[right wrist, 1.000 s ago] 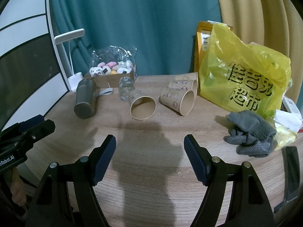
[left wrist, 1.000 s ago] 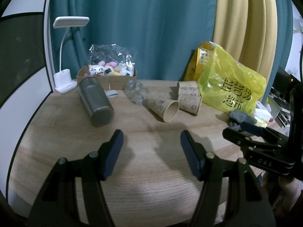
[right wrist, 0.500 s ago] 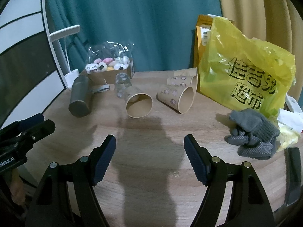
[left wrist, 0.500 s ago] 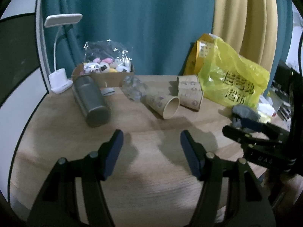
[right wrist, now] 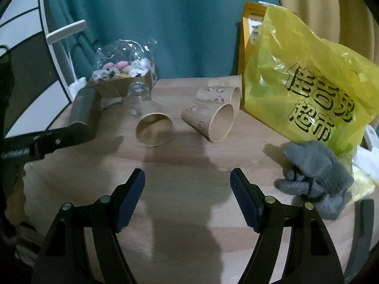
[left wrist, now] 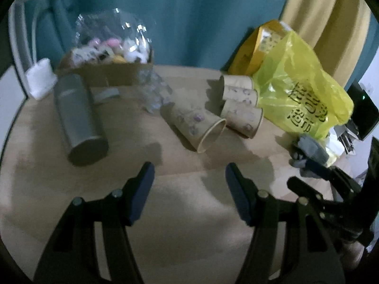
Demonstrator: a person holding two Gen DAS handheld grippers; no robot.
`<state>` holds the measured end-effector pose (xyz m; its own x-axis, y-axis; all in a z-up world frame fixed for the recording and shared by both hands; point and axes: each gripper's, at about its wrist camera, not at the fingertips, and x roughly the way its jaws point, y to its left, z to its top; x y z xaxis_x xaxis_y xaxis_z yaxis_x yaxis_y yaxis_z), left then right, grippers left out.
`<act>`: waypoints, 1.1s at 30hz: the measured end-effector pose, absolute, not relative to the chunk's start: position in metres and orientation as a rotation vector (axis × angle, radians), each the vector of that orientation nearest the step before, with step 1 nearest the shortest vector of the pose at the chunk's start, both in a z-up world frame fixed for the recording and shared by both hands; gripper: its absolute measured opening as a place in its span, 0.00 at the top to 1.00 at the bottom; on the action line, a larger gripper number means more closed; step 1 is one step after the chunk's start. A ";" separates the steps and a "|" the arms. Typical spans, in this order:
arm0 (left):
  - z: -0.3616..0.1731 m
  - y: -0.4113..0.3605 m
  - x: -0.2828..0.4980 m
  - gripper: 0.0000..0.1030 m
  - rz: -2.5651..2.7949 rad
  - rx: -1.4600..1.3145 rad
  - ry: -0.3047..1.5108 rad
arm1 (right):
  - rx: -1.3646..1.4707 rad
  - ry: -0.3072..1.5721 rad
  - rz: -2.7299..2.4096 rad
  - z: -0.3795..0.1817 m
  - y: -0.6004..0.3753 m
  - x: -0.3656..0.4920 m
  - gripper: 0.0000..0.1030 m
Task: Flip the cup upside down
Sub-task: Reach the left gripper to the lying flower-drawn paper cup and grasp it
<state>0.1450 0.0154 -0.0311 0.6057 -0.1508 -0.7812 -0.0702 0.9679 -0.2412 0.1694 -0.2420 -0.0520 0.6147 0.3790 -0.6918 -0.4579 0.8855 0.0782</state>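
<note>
Three brown paper cups lie on their sides on the wooden table (right wrist: 189,189). The nearest cup (left wrist: 196,124) lies mouth toward me, also in the right wrist view (right wrist: 155,129). A second cup (right wrist: 209,123) lies right of it, a third (right wrist: 221,90) behind. My left gripper (left wrist: 189,172) is open and empty, short of the nearest cup. My right gripper (right wrist: 187,179) is open and empty, short of the cups. Its fingers (left wrist: 312,168) show at the right in the left wrist view.
A grey steel flask (left wrist: 78,120) lies at the left. A cardboard box of small toys (left wrist: 106,66), a clear crumpled bottle (left wrist: 154,92) and a white lamp (left wrist: 40,78) stand behind. A yellow plastic bag (right wrist: 308,90) and grey gloves (right wrist: 315,177) lie at the right.
Both grippers have moved forward toward the cups, which look larger now. Both jaws stay open. The cups have not moved.
</note>
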 end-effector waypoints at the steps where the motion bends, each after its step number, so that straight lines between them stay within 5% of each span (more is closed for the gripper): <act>1: -0.034 0.016 0.154 0.37 -0.053 -0.276 0.943 | -0.115 0.777 0.482 -0.052 -0.243 0.175 0.25; 16: -0.064 0.026 0.276 0.37 -0.034 -0.529 1.152 | -0.043 0.810 0.440 -0.061 -0.259 0.261 0.25; 33: -0.081 -0.006 0.324 0.37 0.018 -0.351 1.276 | 0.090 0.808 0.416 -0.076 -0.285 0.281 0.25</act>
